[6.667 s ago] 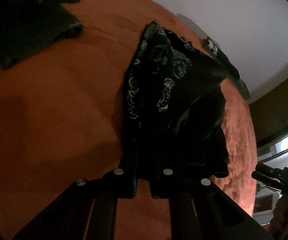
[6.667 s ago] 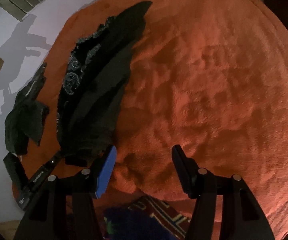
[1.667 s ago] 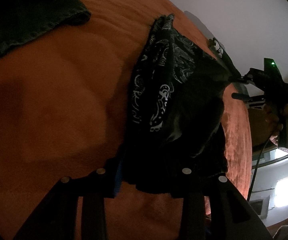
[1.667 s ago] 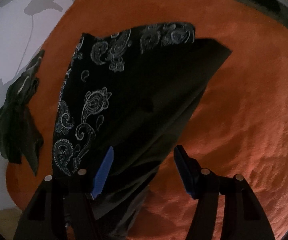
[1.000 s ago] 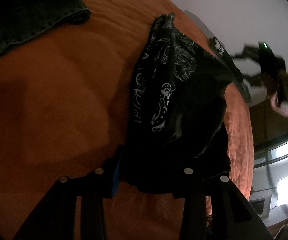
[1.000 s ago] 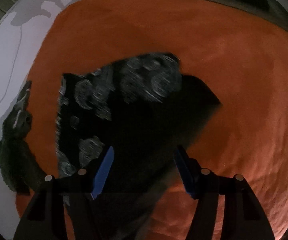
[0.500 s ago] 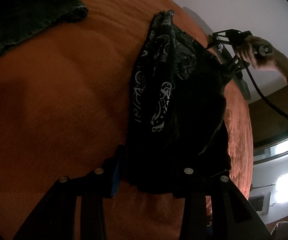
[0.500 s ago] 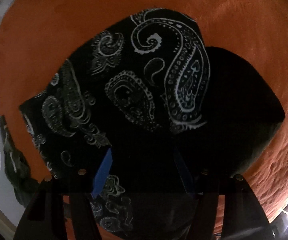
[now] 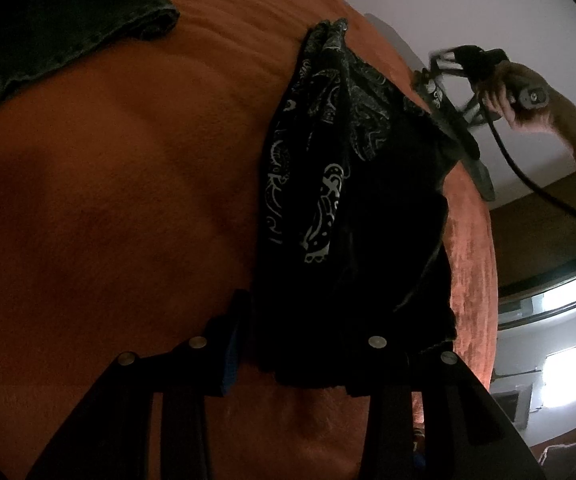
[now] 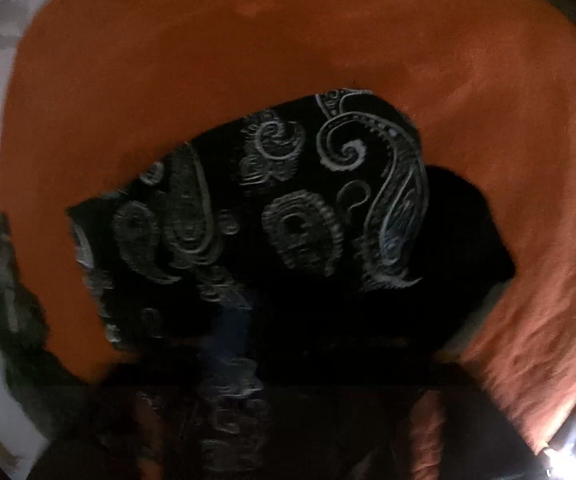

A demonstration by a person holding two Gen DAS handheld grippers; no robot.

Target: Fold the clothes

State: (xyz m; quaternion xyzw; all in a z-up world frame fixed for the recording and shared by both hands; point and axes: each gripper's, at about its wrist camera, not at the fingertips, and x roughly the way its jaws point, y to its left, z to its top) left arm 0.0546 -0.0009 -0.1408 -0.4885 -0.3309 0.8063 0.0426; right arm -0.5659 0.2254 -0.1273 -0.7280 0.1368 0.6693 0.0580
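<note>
Down on the orange blanket (image 9: pixel 127 168), the left gripper (image 9: pixel 300 356) is clamped on the near hem of a black paisley-print garment (image 9: pixel 328 184), the cloth bunched thick between its two fingers and running away from them in a long fold across the bed. At the far end of that fold, up and to the right of the left tongs, a person's hand (image 9: pixel 528 100) grips the handle of the right gripper (image 9: pixel 440 68), which points down at the garment's far corner. Seen from the right wrist, the paisley cloth (image 10: pixel 288 208) fills the space just ahead of those tongs, whose jaws are opening; the frame is blurred and dark, so whether any fabric sits between them cannot be made out. A dark green garment (image 9: pixel 59 28) lies well apart, beyond and left of the left tongs.
</note>
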